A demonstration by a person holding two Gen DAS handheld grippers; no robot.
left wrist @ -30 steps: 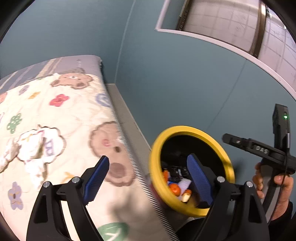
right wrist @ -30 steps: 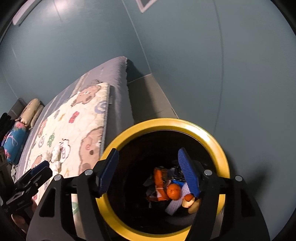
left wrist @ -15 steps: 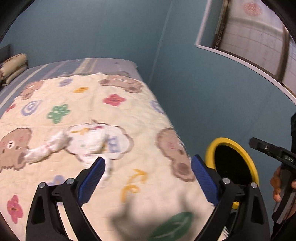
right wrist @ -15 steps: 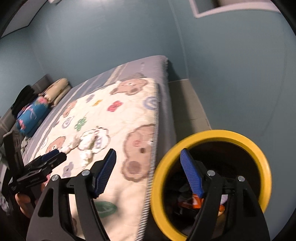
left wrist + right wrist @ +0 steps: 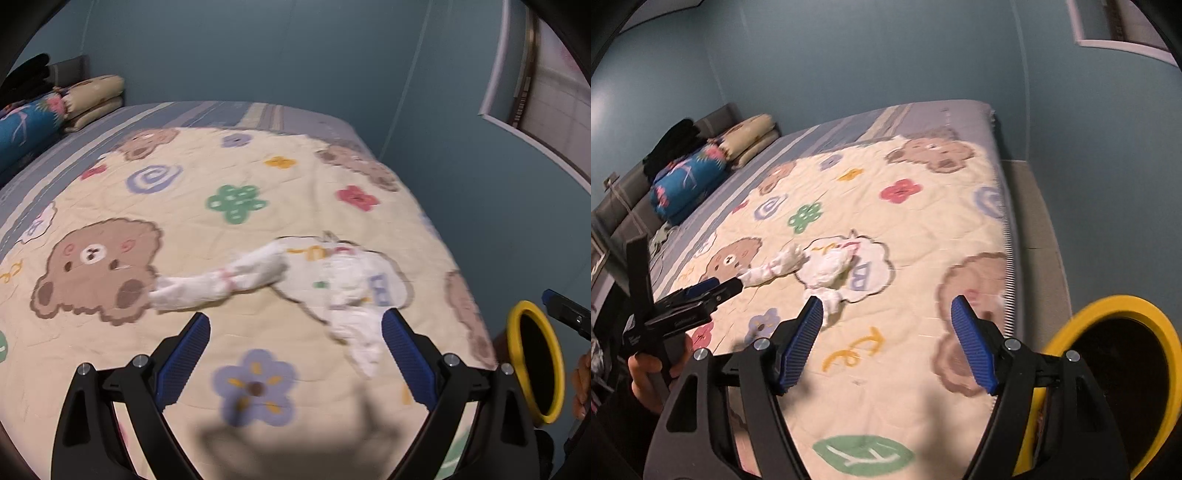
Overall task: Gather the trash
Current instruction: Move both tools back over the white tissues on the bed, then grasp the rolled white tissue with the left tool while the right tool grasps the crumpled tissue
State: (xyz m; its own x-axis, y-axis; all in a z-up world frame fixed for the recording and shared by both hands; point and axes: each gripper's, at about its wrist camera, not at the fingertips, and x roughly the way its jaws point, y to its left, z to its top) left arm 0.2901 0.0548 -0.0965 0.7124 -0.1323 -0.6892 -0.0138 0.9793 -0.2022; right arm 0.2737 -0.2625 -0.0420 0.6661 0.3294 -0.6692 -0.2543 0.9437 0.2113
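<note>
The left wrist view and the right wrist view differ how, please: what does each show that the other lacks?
Only the left wrist view shows the window frame large at its right edge. Only the right wrist view shows the floor strip beside the bed and the hand holding the left gripper. Both show the quilt, white tissues, pillows and yellow bin.

The left gripper [image 5: 295, 347] points downward, its blue-padded jaws spread wide with nothing between them. The right gripper [image 5: 886, 332] tilts down likewise, jaws apart and empty. In the right wrist view, a hand [image 5: 652, 373] at eight o'clock grips the left gripper's handle.
</note>
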